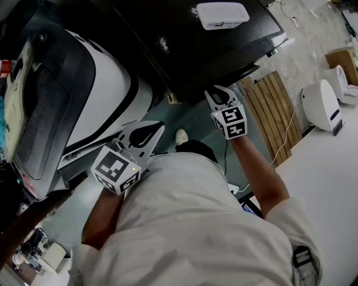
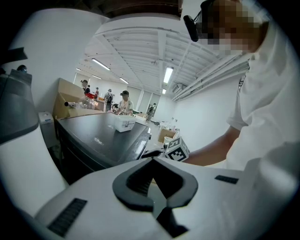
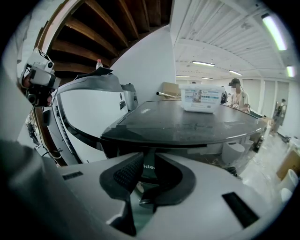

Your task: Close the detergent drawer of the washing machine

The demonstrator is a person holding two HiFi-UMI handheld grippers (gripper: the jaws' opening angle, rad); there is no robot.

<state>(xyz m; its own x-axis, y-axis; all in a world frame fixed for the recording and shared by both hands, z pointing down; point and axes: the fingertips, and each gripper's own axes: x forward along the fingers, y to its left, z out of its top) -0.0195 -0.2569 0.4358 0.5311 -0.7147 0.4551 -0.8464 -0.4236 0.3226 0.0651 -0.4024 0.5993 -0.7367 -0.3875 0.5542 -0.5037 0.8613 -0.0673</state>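
Note:
The black washing machine (image 1: 184, 39) stands ahead of me, its dark top (image 3: 187, 124) at the height of my right gripper (image 3: 145, 157). That gripper (image 1: 217, 92) hovers just before the machine's dark front; a narrow gap shows between its tips, with part of a logo seen through it and nothing held. My left gripper (image 1: 159, 129) hangs lower and to the left, off the machine, with its tips (image 2: 152, 160) meeting on nothing. I cannot make out the detergent drawer on the shadowed front. The machine (image 2: 101, 131) also lies beyond the left jaws.
A white lidded box (image 1: 222, 15) rests on the machine's top. A large white and dark appliance (image 1: 95, 95) stands close on the left. At right are a wooden slatted panel (image 1: 274, 106), a white table (image 1: 330, 167) and a small white device (image 1: 320, 103). People stand far off.

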